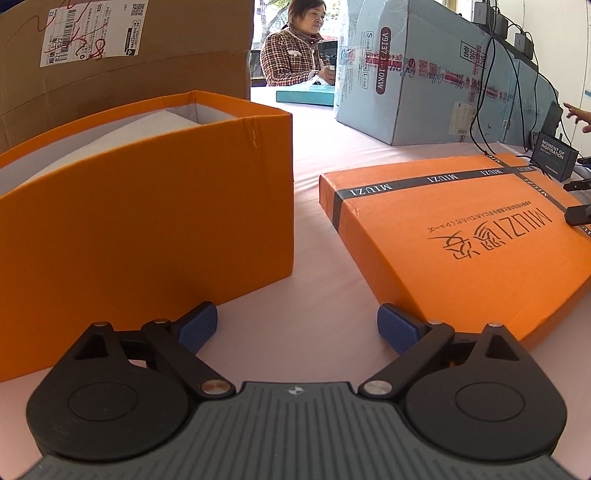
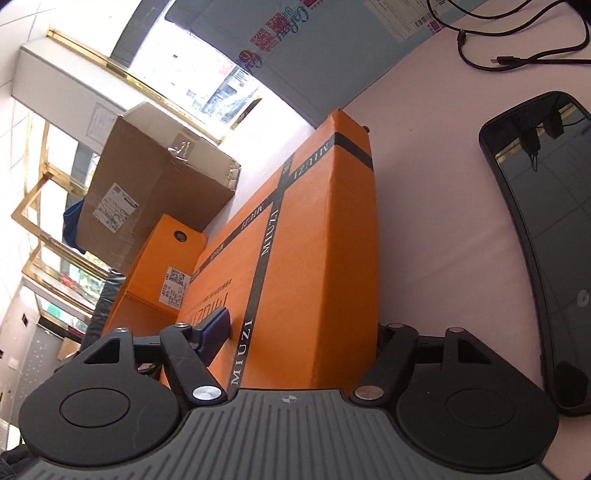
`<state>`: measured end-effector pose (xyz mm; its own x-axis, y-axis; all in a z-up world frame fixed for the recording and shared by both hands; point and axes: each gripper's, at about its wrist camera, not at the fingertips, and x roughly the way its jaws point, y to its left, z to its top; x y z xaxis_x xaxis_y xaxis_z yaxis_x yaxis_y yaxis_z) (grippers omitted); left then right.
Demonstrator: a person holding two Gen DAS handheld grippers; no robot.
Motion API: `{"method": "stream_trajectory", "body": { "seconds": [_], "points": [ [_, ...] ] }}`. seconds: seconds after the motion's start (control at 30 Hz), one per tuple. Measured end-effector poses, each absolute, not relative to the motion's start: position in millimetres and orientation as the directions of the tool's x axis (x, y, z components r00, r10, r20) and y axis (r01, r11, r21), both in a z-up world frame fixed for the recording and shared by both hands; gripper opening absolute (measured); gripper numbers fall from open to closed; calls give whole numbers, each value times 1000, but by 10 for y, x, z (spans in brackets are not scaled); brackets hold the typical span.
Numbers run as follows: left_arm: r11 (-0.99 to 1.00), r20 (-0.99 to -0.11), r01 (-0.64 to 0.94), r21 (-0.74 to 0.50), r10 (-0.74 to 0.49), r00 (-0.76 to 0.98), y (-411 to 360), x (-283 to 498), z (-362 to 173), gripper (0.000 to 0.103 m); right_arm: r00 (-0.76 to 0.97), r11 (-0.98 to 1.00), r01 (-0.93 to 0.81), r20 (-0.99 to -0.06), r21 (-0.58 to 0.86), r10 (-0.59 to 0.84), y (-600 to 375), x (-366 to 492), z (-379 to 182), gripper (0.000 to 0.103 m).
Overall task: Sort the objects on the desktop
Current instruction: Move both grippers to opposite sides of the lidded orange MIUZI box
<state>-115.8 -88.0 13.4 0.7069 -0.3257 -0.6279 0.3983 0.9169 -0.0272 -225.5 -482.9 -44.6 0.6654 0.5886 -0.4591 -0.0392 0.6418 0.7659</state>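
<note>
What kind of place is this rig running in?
Probably an office or stockroom used for packing, not a home. Shipping cartons, one brown with a label and one pale blue, stand on a pink-clothed table, charger cables hang down, and a seated woman works behind.

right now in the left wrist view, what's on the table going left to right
open orange box → teal flat box at the back → pale blue carton → orange lid lying flat → small black box at the right edge
</note>
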Motion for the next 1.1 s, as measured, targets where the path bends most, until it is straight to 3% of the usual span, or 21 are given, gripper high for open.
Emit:
{"method": "stream_trajectory", "body": {
  "seconds": [0.27, 0.63, 0.67, 0.83, 1.03, 1.1],
  "points": [
    [925, -655, 360, -120, -347, 671, -793, -1157, 210, 94, 704, 643, -98, -403, 760, 584, -4885, -2407, -435, 60],
    [836, -694, 308, -454, -549, 466, -727, -1037, 310, 96, 728, 654, -124, -379, 746, 571, -4996, -2483, -524, 63],
    [813, -690, 316, -489, -582, 430, -756, -1012, 304, 103, 725, 651, -124, -379, 749, 575, -5013, -2479, -528, 63],
    [668, -639, 302, -680, -742, 202, -969, -805, 207, 103, 717, 655, -131, -386, 744, 581, -5030, -2453, -523, 63],
    [595, -588, 89, -799, -804, 87, -969, -546, 59, 103, 715, 654, -129, -387, 745, 582, -5028, -2465, -518, 65],
    [578, -577, 88, -811, -816, 41, -1041, -477, 30, 103, 706, 660, -128, -399, 741, 585, -5011, -2438, -499, 66]
  ]
}}
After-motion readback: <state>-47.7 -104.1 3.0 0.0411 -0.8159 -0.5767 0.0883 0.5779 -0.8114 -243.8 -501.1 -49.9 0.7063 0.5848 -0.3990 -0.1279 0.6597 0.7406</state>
